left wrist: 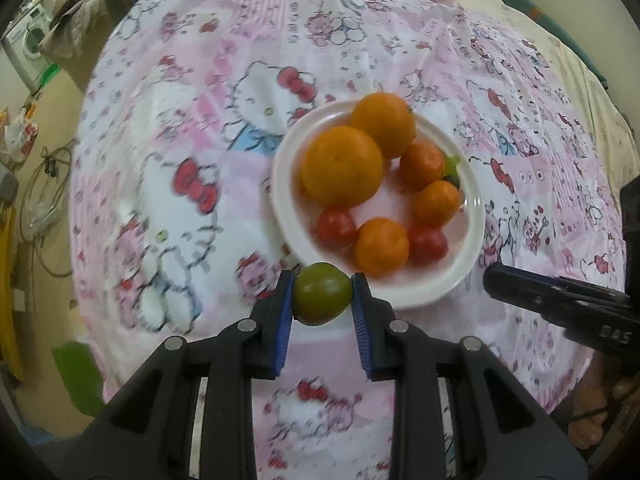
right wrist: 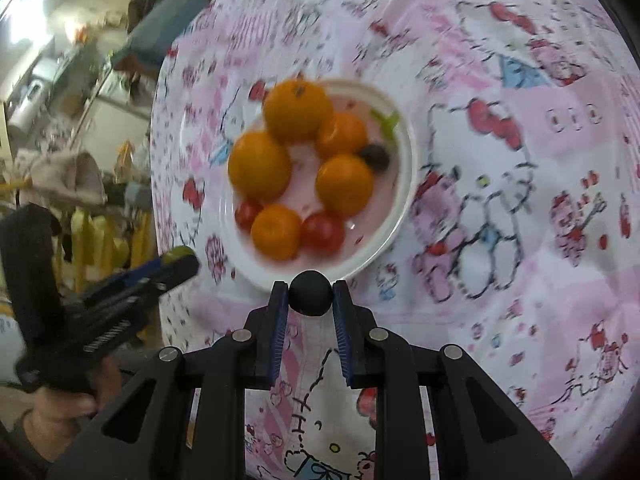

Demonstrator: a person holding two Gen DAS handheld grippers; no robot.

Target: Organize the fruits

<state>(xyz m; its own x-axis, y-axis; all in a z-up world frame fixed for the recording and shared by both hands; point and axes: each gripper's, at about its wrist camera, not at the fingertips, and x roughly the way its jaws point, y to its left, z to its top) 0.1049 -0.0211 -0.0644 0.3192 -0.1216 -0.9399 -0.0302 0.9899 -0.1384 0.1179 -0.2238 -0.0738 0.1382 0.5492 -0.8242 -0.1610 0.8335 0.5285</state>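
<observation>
A white plate (left wrist: 474,200) on the pink cartoon-print cloth holds several orange citrus fruits (left wrist: 342,166), two red tomatoes (left wrist: 336,227), a dark berry and a green bit. My left gripper (left wrist: 322,294) is shut on a green lime (left wrist: 322,294) just in front of the plate's near rim. My right gripper (right wrist: 310,293) is shut on a dark round fruit (right wrist: 310,293) at the plate's near rim (right wrist: 406,184). The right gripper also shows in the left wrist view (left wrist: 560,300), right of the plate. The left gripper with the lime shows in the right wrist view (right wrist: 176,266), left of the plate.
The cloth (left wrist: 180,160) covers a round table. Beyond its left edge are a washing machine (left wrist: 28,40), cables on the floor and household clutter (right wrist: 64,176).
</observation>
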